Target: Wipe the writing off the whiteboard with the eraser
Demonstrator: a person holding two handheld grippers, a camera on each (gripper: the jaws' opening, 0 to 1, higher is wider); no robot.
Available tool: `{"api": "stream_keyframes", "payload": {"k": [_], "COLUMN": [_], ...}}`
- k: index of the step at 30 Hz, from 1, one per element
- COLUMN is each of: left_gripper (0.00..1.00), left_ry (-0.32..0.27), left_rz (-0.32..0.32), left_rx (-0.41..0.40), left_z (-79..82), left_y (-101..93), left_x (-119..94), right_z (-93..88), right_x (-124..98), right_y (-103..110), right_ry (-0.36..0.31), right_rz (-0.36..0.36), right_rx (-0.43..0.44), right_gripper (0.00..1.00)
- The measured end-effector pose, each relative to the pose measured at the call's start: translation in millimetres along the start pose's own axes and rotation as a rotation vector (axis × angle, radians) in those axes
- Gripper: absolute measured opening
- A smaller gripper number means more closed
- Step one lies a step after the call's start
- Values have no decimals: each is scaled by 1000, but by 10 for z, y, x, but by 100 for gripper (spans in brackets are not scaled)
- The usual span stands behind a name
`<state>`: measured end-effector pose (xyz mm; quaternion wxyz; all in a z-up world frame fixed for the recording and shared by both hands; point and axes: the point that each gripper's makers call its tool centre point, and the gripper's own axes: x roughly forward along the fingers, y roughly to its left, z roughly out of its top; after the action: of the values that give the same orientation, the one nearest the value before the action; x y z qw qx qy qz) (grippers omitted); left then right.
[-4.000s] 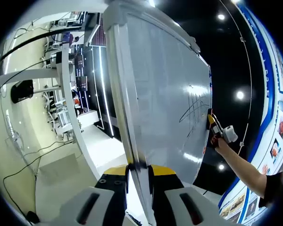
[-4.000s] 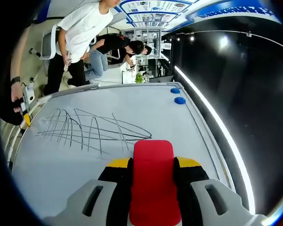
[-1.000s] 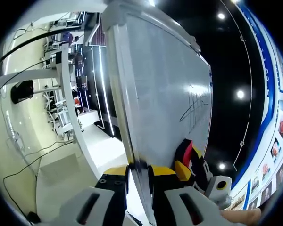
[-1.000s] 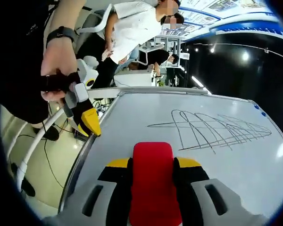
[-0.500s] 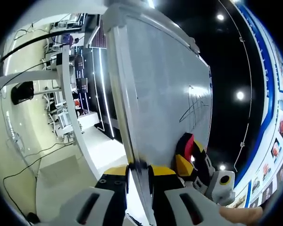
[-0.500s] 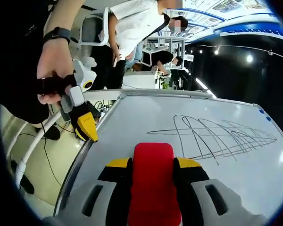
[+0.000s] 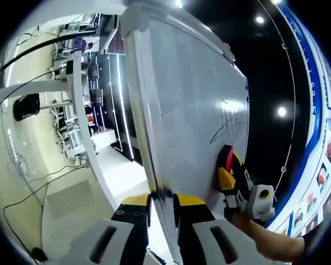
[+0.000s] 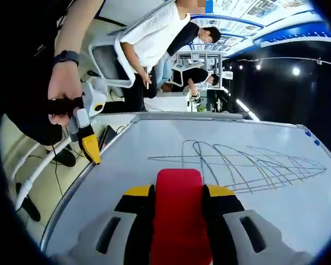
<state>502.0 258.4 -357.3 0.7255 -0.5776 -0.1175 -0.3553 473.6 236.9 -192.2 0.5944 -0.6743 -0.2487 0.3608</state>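
The whiteboard point(image 8: 154, 165) carries grey looping scribbles point(image 8: 243, 165). In the right gripper view my right gripper point(image 8: 179, 193) is shut on a red eraser point(image 8: 179, 215), which lies low on the board just short of the scribbles. A hand holds my left gripper point(image 8: 91, 148) on the board's left rim. In the left gripper view the whiteboard point(image 7: 193, 110) stands edge-on, and my left gripper point(image 7: 163, 201) is shut on its frame. The right gripper point(image 7: 227, 168) with the red eraser point(image 7: 227, 154) rests against the board below the scribbles point(image 7: 229, 124).
Several people point(image 8: 154, 38) stand and sit beyond the board, by a white chair point(image 8: 107, 58). Two blue magnets point(image 8: 311, 137) sit at the board's far right. White stand legs point(image 7: 83, 127) and cables point(image 7: 22, 193) cross the floor behind the board.
The right gripper with the eraser has slid along the board closer to the scribbles. The left gripper keeps its hold on the frame.
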Motion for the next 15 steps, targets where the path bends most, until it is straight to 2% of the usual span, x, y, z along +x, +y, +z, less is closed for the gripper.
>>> {"api": "stream_keyframes", "payload": {"k": [4,6,7,12,13,14,15], "left_gripper": [19,19,19,19,19,19,19], "left_ry": [1,-1,0,0,1,1,1], "left_rz": [0,1,1,2,1,1,2], "left_rx": [2,-2,-2,-3,-3,-3,-4], "left_z": [8,11,11,19,20,22,23], "left_y": [11,8,8,19,22,27,29], "left_x": [5,3,2,5,4,5,5], "right_z": [-14,-3,-52,-68,-88,-83,-131], "right_x": [-62,-85,-112,-152,-181,-194,-220], "right_y": [-290,-413,-516,-790,-961,-1050,-1160], "right_ry": [-10,-32,-17,-32,-32,-48,-9], "right_rz": [-37,-52,-58,-55,-86,-89,-110], "right_rx": [20,65,26,62,65,106,32], "right_gripper": [37,37,37,37,37,37,37]}}
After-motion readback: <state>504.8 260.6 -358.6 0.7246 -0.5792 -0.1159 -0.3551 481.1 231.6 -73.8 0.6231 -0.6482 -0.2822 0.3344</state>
